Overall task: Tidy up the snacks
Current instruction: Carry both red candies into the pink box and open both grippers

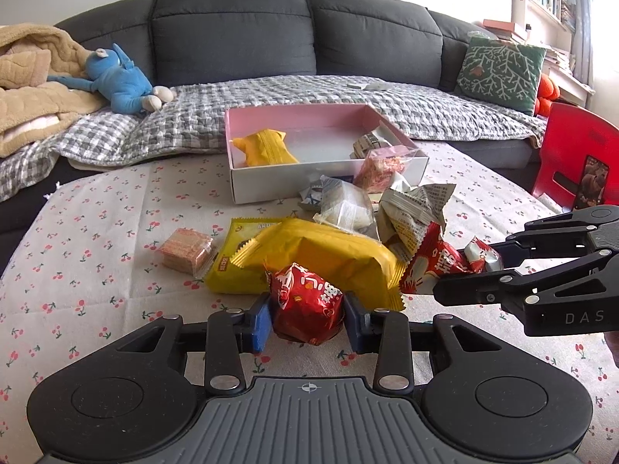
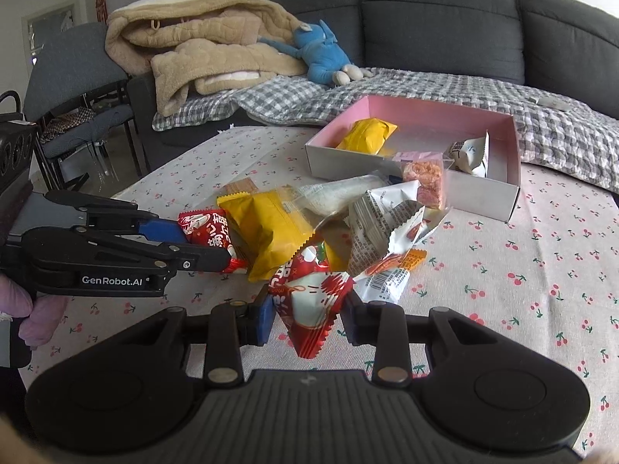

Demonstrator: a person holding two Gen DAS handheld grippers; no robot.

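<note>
A loose heap of snack packets lies on the cherry-print tablecloth (image 1: 96, 232) in front of a pink-lined white box (image 1: 309, 189). My left gripper (image 1: 307, 321) is shut on a red foil packet (image 1: 305, 305) at the heap's near edge; the right wrist view shows the left gripper (image 2: 205, 247) with that red foil packet (image 2: 211, 232) between its pads. My right gripper (image 2: 307, 317) is shut on a red-and-white packet (image 2: 309, 301), also seen as the red-and-white packet (image 1: 437, 266) in the left wrist view. A yellow packet (image 1: 267, 147) and a newsprint-patterned packet (image 1: 367, 145) lie inside the box.
The heap holds a big yellow packet (image 1: 329, 255), a white packet (image 1: 346, 205), a wafer pack (image 1: 185, 249) and a crumpled printed wrapper (image 1: 410, 212). A grey sofa (image 1: 232, 31) with a blue plush toy (image 1: 120, 81) lies behind. A red chair (image 1: 580, 154) stands at the right.
</note>
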